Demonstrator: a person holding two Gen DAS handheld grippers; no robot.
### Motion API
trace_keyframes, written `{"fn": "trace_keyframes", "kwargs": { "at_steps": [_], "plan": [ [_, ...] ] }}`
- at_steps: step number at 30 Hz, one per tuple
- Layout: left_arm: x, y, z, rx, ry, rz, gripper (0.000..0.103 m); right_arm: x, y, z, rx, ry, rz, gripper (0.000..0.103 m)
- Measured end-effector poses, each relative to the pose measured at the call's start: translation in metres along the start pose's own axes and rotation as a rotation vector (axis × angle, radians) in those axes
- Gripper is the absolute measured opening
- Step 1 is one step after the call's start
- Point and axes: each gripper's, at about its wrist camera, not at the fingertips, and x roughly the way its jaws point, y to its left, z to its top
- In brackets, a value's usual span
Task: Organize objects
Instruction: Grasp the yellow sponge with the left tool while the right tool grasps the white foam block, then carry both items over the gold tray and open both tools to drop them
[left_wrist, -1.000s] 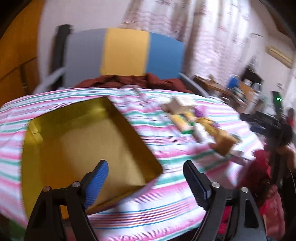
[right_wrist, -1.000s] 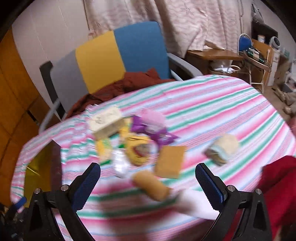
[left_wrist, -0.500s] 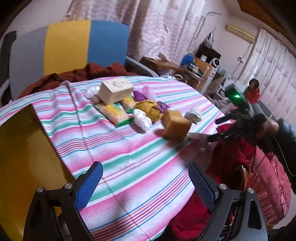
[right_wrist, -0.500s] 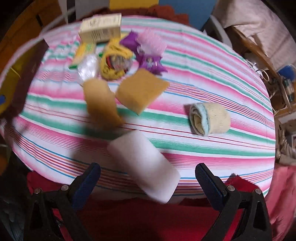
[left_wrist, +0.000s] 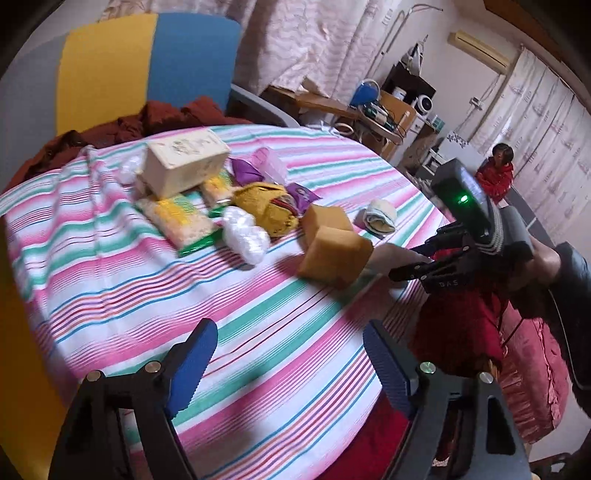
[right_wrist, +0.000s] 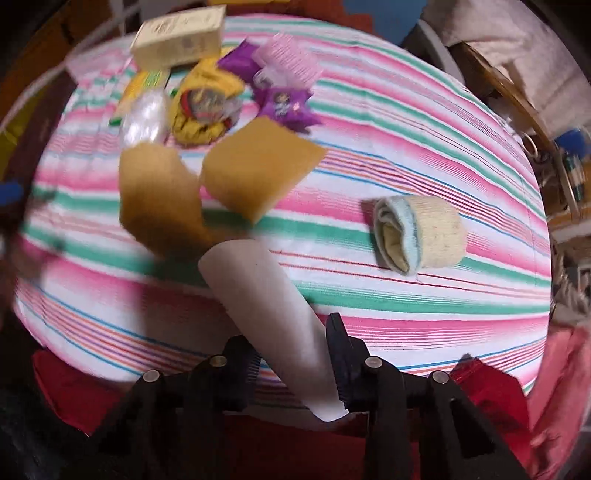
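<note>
Two grippers work over a round table under a pink, green and white striped cloth (left_wrist: 122, 258). The right gripper (right_wrist: 291, 363) has its jaws clamped on the near end of a white foam block (right_wrist: 258, 295), which angles away over the table's near edge; in the left wrist view this gripper (left_wrist: 417, 260) reaches in from the right, the block mostly hidden behind a sponge. The left gripper (left_wrist: 286, 365) hangs above the cloth with its blue-padded jaws wide apart and nothing between them.

Just beyond the block lie two tan sponges: a left one (right_wrist: 159, 199) and a right one (right_wrist: 258, 170), close together. Well apart to the right lies a rolled cloth (right_wrist: 421, 234), cream outside with a pale blue and yellow core. Farther back sits a cluster: a clear plastic wad (right_wrist: 146, 116), a yellow pouch (right_wrist: 205, 107), purple wrappers (right_wrist: 284, 107), a pink packet (right_wrist: 288, 61), a yellow-and-green packet (left_wrist: 181, 221) and a cream box (right_wrist: 181, 35) at the far left. Behind the table stands a grey, yellow and blue chair (left_wrist: 147, 62).
</note>
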Motion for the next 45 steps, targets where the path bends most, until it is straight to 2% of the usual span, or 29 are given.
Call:
{"fn": "trace_keyframes", "kwargs": {
  "at_steps": [2,7,12,17,19,20,24,32,36,39,45],
  "plan": [
    [0.014,-0.008,0.007,0.028,0.024,0.006,0.075,-0.004,-0.006,-0.002,0.049,-0.035,0.031,0.034],
    [0.045,-0.027,0.022,0.083,0.058,-0.013,0.074,-0.015,-0.027,-0.011,0.198,-0.14,0.137,0.034],
    [0.072,-0.049,0.035,0.148,0.072,-0.025,0.074,-0.026,-0.025,-0.016,0.255,-0.192,0.186,0.034],
    [0.101,-0.056,0.045,0.184,0.095,0.001,0.073,-0.024,-0.026,-0.013,0.266,-0.214,0.203,0.034],
    [0.109,-0.056,0.048,0.19,0.106,0.001,0.056,-0.023,-0.028,-0.014,0.268,-0.219,0.208,0.034],
    [0.109,-0.056,0.048,0.202,0.094,0.001,0.055,-0.023,-0.028,-0.013,0.269,-0.221,0.208,0.034],
    [0.094,-0.052,0.042,0.193,0.058,-0.032,0.05,-0.024,-0.028,-0.013,0.271,-0.231,0.201,0.034],
    [0.034,-0.038,0.018,0.134,-0.018,-0.013,0.05,-0.028,-0.03,-0.018,0.308,-0.261,0.166,0.034],
    [-0.005,-0.018,0.004,0.079,-0.067,0.042,0.051,-0.032,-0.026,-0.017,0.32,-0.257,0.12,0.034],
    [-0.038,0.001,-0.006,0.03,-0.118,0.088,0.051,-0.04,-0.011,-0.012,0.306,-0.276,0.124,0.034],
    [-0.104,0.048,-0.028,-0.103,-0.219,0.197,0.051,-0.075,0.047,0.015,0.165,-0.365,0.165,0.034]
  ]
}}
